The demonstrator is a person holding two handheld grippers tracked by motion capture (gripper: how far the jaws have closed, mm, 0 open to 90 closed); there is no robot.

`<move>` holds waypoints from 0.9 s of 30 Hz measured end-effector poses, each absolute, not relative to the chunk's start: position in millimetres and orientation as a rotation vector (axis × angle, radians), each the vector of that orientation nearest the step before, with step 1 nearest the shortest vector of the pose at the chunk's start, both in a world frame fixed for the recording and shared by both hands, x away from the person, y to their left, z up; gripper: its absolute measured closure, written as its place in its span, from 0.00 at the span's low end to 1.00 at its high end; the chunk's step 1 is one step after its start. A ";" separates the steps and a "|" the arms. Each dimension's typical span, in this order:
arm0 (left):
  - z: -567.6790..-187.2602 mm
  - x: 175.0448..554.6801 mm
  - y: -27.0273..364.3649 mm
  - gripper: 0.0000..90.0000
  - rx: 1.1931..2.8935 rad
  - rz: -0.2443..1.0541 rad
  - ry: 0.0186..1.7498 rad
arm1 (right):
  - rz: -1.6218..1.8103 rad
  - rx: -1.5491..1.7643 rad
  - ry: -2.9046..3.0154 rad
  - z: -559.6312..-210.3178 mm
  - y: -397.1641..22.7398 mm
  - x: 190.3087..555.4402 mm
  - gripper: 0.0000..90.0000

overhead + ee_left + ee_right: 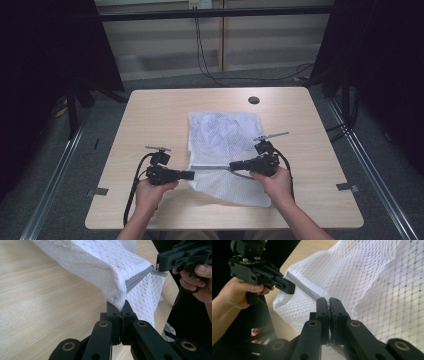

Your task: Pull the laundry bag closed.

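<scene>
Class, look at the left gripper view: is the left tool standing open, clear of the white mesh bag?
No. The left tool is shut, pinching the white mesh bag just below the end of its grey zipper.

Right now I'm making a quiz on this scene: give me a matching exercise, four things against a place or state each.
Things:
1. mesh bag
2. zipper
3. left gripper
4. round hole

Places or states:
A. grey, stretched between the two grippers
B. shut on the bag's corner
C. white, lying mid-table
D. dark, near the table's far edge

Pairs: 1-C, 2-A, 3-B, 4-D
</scene>
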State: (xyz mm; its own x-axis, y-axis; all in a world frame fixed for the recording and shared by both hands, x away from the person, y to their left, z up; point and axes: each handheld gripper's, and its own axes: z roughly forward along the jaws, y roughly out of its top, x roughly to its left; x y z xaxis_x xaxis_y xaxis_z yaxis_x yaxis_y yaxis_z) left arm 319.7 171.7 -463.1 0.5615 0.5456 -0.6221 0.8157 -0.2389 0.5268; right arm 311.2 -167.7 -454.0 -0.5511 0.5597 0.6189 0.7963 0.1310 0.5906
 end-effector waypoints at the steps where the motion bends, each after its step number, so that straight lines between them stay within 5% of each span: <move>1: -463.1 319.9 171.8 0.99 1.927 -0.390 1.100 | -1.381 -1.337 -2.170 -453.8 -168.0 310.9 0.97; 27: -463.0 321.1 175.0 0.99 1.924 -0.403 1.109 | -1.359 -1.374 -2.170 -457.7 -178.9 311.0 0.97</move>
